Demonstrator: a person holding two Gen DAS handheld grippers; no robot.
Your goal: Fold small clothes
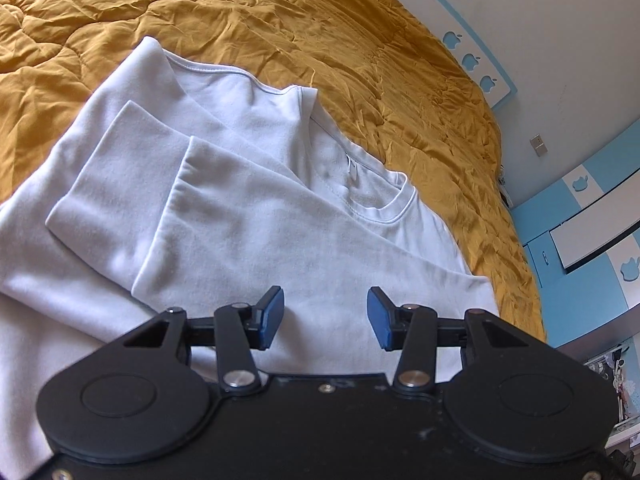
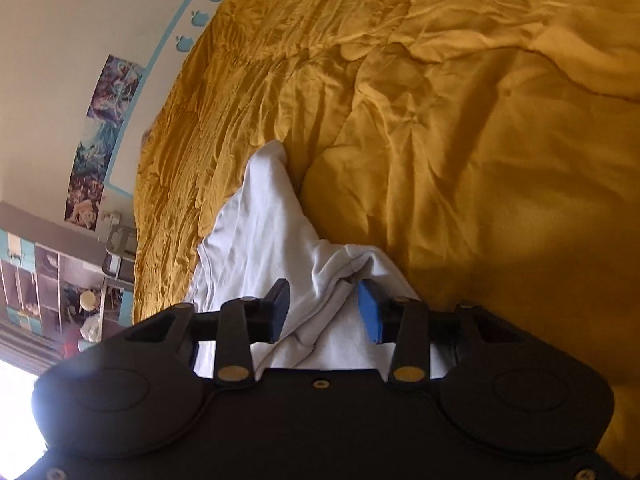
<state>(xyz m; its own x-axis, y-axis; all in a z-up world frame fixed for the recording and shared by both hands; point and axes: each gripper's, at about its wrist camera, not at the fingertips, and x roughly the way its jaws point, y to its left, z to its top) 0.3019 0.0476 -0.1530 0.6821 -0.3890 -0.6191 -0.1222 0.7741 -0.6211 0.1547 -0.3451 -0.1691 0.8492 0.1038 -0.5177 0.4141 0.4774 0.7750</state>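
**White shirt on the mustard quilt, one gripper over it, one around a bunched fold**

A crumpled mustard-yellow quilted bedspread (image 1: 280, 20) fills both views. On it lies a white long-sleeved cotton shirt (image 1: 248, 208), sleeves folded across its body, collar toward the wall. The left gripper (image 1: 325, 318) hovers over the shirt's near part, blue pads well apart, nothing between them. In the right view, the right gripper (image 2: 324, 310) stands partly open with a bunched ridge of the shirt (image 2: 276, 216) between its pads; whether they press it cannot be told.

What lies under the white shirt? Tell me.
The white shirt lies on a wrinkled mustard bedcover. Whatever lies directly beneath the shirt is covered.
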